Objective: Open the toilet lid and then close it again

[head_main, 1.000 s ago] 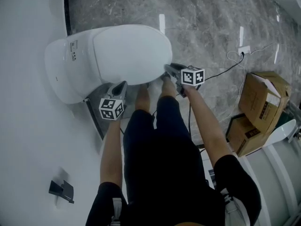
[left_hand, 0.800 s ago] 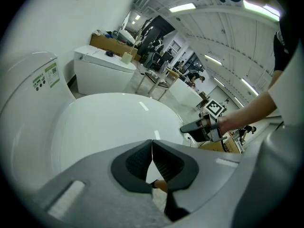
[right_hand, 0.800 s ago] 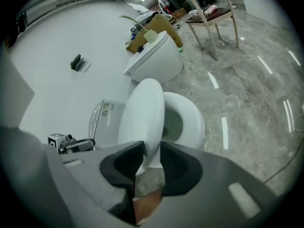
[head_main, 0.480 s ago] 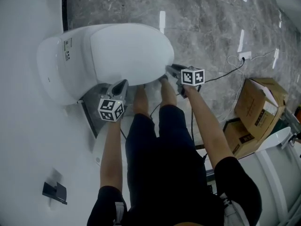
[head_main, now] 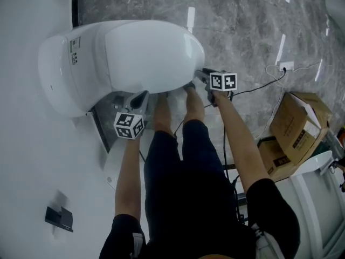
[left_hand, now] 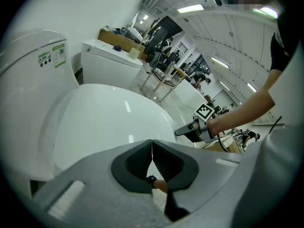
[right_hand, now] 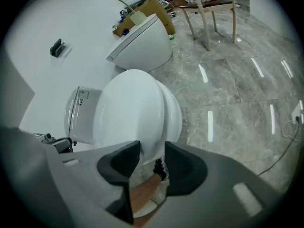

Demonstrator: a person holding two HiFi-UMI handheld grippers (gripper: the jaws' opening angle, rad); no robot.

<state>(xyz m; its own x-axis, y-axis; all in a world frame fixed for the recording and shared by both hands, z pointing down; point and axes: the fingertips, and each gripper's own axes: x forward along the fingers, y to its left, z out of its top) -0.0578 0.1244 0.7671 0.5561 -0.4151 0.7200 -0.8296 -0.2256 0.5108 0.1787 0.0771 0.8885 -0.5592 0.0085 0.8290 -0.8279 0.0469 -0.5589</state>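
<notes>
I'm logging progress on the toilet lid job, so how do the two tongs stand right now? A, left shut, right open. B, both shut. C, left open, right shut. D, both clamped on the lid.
A: the left tongs have jaws meeting on nothing, while the right tongs stand apart, having just been opening, with nothing gripped, near the front of the closed toilet lid.

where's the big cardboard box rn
Head view, far right: the cardboard box stands on the grey marble floor, to the right of the person's right arm and below the white socket.
</notes>
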